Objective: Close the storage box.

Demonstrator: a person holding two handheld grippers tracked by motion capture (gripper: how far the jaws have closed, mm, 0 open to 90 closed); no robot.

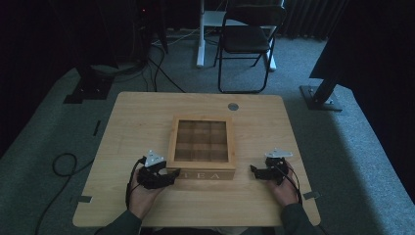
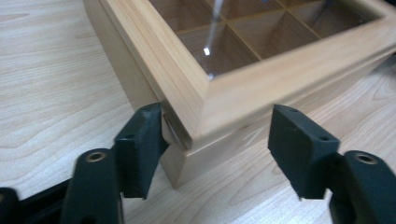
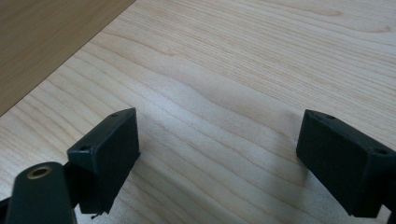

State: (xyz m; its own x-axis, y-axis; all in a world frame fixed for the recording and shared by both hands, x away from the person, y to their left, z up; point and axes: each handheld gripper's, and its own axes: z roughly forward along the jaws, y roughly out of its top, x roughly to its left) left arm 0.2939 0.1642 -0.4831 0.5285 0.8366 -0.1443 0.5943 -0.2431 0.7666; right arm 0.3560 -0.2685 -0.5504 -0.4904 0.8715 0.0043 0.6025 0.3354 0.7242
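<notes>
Dark grey carpet is surrounding a pale wooden table [image 1: 122,117], and behind it a black folding chair [image 1: 247,39] is standing in a dim room.

At the middle of the table, closer to the person's edge, a square wooden tea box [image 1: 201,145] is sitting with its lid closed. The lid is a frame of light wood around a clear pane, which is reflecting a bright spot in the left gripper view; under the pane thin wooden dividers are making a grid of small compartments, and these are looking empty as far as I can see. The front wall is carrying the letters TEA. The wood is smooth, with straight grain and sharp square corners.

The left hand-held gripper [image 2: 217,140] is standing with its jaws apart around the near left corner of the box, one black pad touching or almost touching the side wall at the seam under the lid, the other pad free of the front wall. I judge it is placed there to steady the box or to catch the lid edge.

The right hand-held gripper [image 3: 217,156] is waiting just beside the front right corner of the box, not touching it, jaws wide apart over bare table. Its pads are flat, matte black blocks with small screw holes.

A small round metal disc [image 1: 233,106] is lying flat near the far edge.
</notes>
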